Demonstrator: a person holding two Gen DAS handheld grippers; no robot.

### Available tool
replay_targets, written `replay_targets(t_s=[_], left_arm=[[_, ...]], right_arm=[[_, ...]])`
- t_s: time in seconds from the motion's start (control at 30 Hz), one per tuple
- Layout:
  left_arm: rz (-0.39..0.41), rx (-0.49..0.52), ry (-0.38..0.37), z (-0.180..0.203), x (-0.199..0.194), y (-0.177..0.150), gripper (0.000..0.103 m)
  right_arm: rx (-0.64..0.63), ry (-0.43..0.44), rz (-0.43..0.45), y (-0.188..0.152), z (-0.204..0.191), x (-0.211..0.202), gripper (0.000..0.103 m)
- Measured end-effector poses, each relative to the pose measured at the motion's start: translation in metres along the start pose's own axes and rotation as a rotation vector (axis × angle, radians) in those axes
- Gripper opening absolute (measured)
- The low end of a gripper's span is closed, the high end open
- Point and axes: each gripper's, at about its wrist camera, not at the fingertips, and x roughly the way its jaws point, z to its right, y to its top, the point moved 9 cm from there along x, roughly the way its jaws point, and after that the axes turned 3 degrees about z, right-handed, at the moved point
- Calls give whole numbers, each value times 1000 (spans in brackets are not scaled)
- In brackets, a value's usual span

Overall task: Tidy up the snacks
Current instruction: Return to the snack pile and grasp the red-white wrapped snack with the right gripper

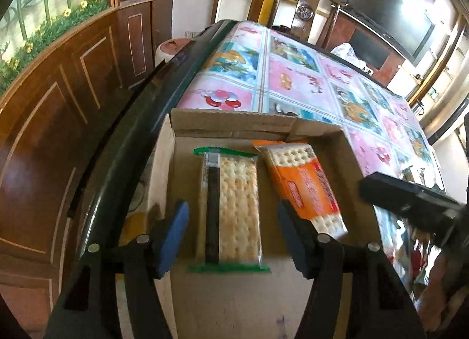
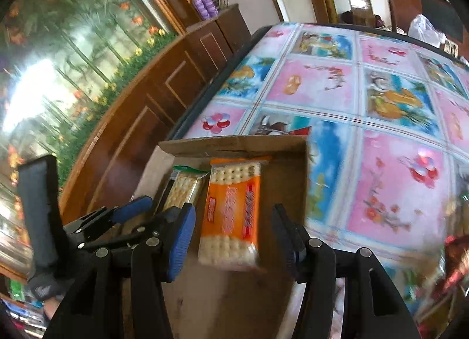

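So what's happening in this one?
A person is sorting snacks into a cardboard box on a table with a patterned cloth, using hand-held tongs in each hand. Two cracker packs already lie side by side in the box: a green-edged pack and an orange pack. The left tongs are open over the green-edged pack, not gripping it. The right tongs are open over the orange pack, with nothing held.

Orange cracker pack print motion-blurred, snack pile smeared at right edge, cardboard box near side cut off
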Motion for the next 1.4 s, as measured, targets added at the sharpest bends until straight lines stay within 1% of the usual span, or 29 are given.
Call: replay_targets(t_s=[0.03,0.13,0.17,0.2,0.27,0.33,0.43,0.5,0.57,0.63,0.67,0.7,0.73,0.77,0.8,0.93,1.03,1.07,1.13,1.2,1.27,1.33,1.37,1.4], left_arm=[[12,9,-8,3,-6,-2,63],[50,23,-39,13,-30,-9,63],[65,26,-57,18,-37,-12,63],[78,33,-74,24,-44,-15,63],[93,44,-95,34,-54,-22,63],[100,48,-124,46,-61,-30,63],[108,51,-155,61,-69,-37,63],[112,52,-163,68,-73,-40,63],[118,65,-170,77,-78,-44,63],[120,81,-176,86,-83,-49,63],[120,89,-178,90,-85,-52,63],[120,100,-182,96,-86,-55,63],[119,110,-185,101,-86,-58,63],[116,116,-188,105,-86,-59,63],[112,120,-193,110,-87,-62,63],[95,146,-219,131,-86,-71,63],[72,180,-242,153,-84,-81,63],[63,196,-252,163,-82,-85,63],[49,220,-269,179,-80,-91,63],[27,246,-292,198,-75,-100,63],[2,281,-319,220,-69,-110,63],[-26,313,-336,241,-60,-121,63],[-47,313,-349,250,-55,-126,63],[-71,282,-372,257,-50,-132,63]], right_arm=[[0,7,6,-2,3,-7,59],[-6,-14,15,-15,29,-34,59],[-8,-16,7,-20,33,-38,59],[-22,-37,-15,-30,42,-41,58],[-50,-70,-43,-43,50,-40,56],[-79,-102,-84,-62,55,-37,47],[-134,-107,-117,-84,53,-35,45],[-174,-138,-123,-93,51,-35,43],[-204,-151,-137,-103,49,-33,43],[-252,-188,-154,-117,50,-29,42],[-267,-197,-145,-120,49,-29,42],[-300,-232,-115,-121,51,-30,32],[-310,-251,-92,-121,53,-33,28],[-300,-244,-85,-121,56,-34,26],[-276,-224,-66,-120,59,-39,21],[-215,-194,42,-109,71,-76,20],[-159,-196,122,-102,90,-116,20],[-123,-196,153,-102,102,-134,20],[-70,-204,198,-101,121,-157,20],[6,-215,249,-107,149,-185,20],[69,-219,285,-116,172,-203,20],[121,-205,305,-127,190,-212,20],[139,-198,313,-134,198,-216,20],[148,-194,315,-137,201,-215,20]])
